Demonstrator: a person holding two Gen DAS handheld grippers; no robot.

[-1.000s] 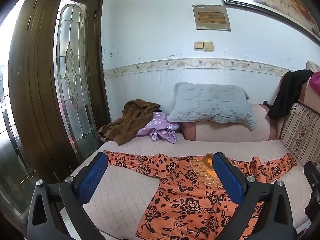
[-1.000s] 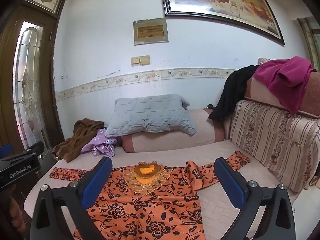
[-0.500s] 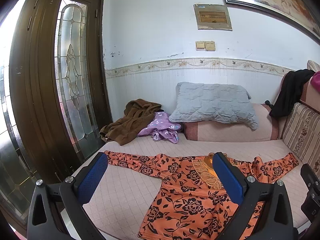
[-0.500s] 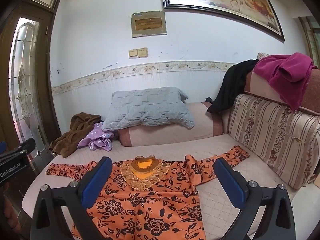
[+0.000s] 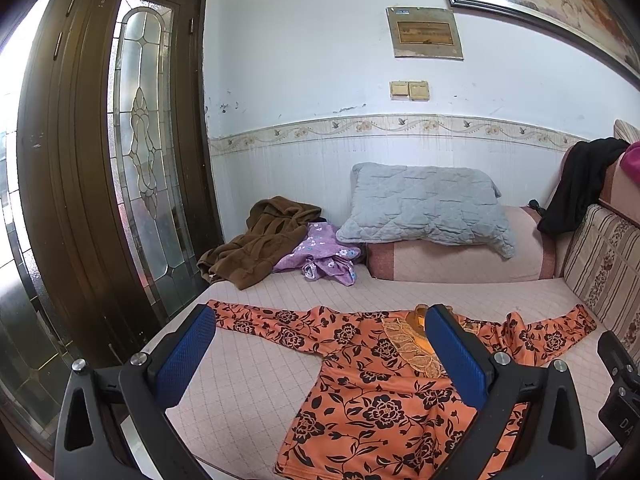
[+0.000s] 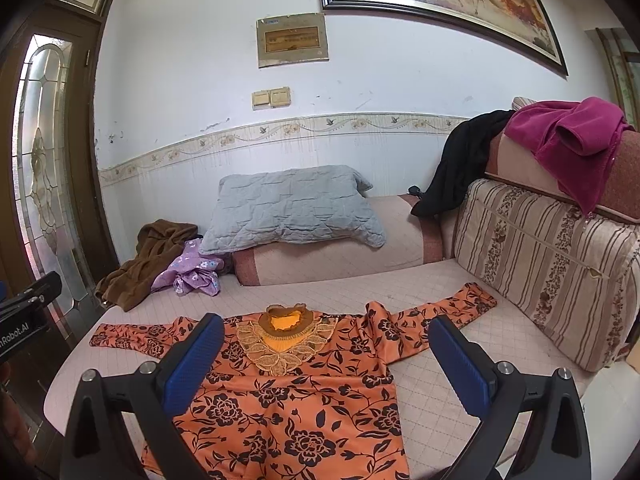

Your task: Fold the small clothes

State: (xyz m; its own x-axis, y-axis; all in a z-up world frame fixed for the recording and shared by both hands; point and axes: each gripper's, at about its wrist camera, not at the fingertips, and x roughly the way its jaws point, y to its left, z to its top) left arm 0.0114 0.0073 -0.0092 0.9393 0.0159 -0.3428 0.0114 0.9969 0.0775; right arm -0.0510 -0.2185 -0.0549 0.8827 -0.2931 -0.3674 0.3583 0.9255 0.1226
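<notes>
White walls with a flowery border strip ran behind a pink quilted daybed (image 6: 424, 364), with a glass-paned brown door (image 5: 140, 168) off to one side. Laid out flat on the daybed was the orange top (image 6: 304, 396) with black flowers, front up, gold lace collar toward the wall and both sleeves stretched out sideways, the one nearer the striped cushion (image 6: 548, 276) a bit rumpled at the shoulder.

Left gripper (image 5: 318, 350) hung above the near edge of the daybed with its blue pads spread wide, nothing between them and not touching the fabric. Right gripper (image 6: 326, 356) was the same deal: jaws wide apart, empty, hovering over the lower half of the top without contact.

At the back sat a grey pillow (image 6: 294, 206) on a pink bolster, with a brown garment (image 6: 148, 264) and a purple one (image 6: 190, 274) bunched up together beside it. A black garment (image 6: 456, 164) and a magenta one (image 6: 576, 140) were draped over the cushion stack.

Readable text: in the right wrist view the left gripper's body showed "nRobot.AI", cut off by the frame edge. In the left wrist view the right gripper's body showed "DA", also cut off. The wall plaque (image 6: 292, 40) had writing too small to read.
</notes>
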